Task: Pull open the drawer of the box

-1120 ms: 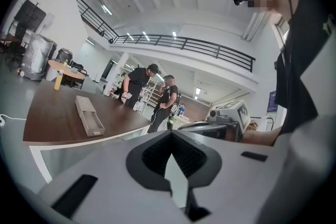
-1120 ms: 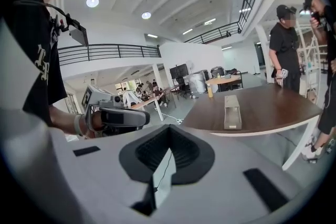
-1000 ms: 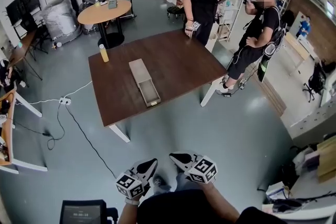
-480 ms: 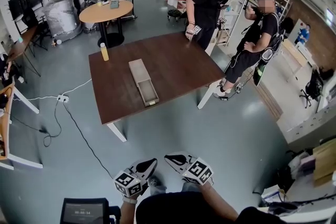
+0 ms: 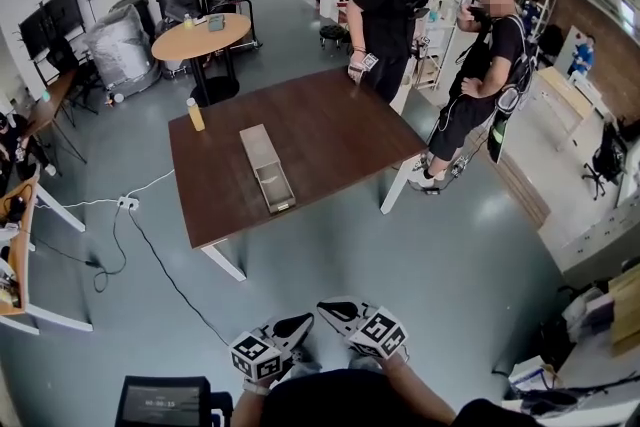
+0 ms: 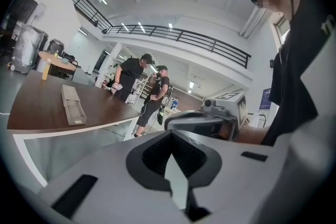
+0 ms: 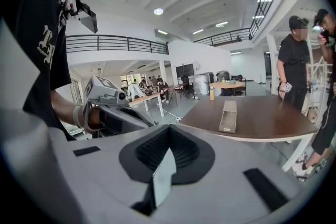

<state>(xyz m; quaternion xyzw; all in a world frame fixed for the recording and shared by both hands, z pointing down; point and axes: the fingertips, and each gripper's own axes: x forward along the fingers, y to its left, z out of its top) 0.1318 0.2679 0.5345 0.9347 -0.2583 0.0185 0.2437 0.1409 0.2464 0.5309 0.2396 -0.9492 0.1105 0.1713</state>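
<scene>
**Brown worktop bears the box; both claws shut and well away from it**

Wood-brown and broad, the worktop stands in the middle of a grey floor. The long pale box lies on its left half, lengthwise toward the near edge. The drawer stands pulled out of the box's near end, its inside showing as a shallow tray. A yellow bottle stands upright near the worktop's far left corner, apart from the box.

At the bottom of the head view, the left claw and the right claw are held side by side close to the person's body. Both point toward the worktop but are well apart from it, with bare floor between. Each claw's own view shows its two jaws pressed together with nothing between them, and the box small in the distance.

Two people stand at the worktop's far right corner. A round table stands beyond its far left side. A white power strip lies on the floor to the left, with a cable running from it.
</scene>
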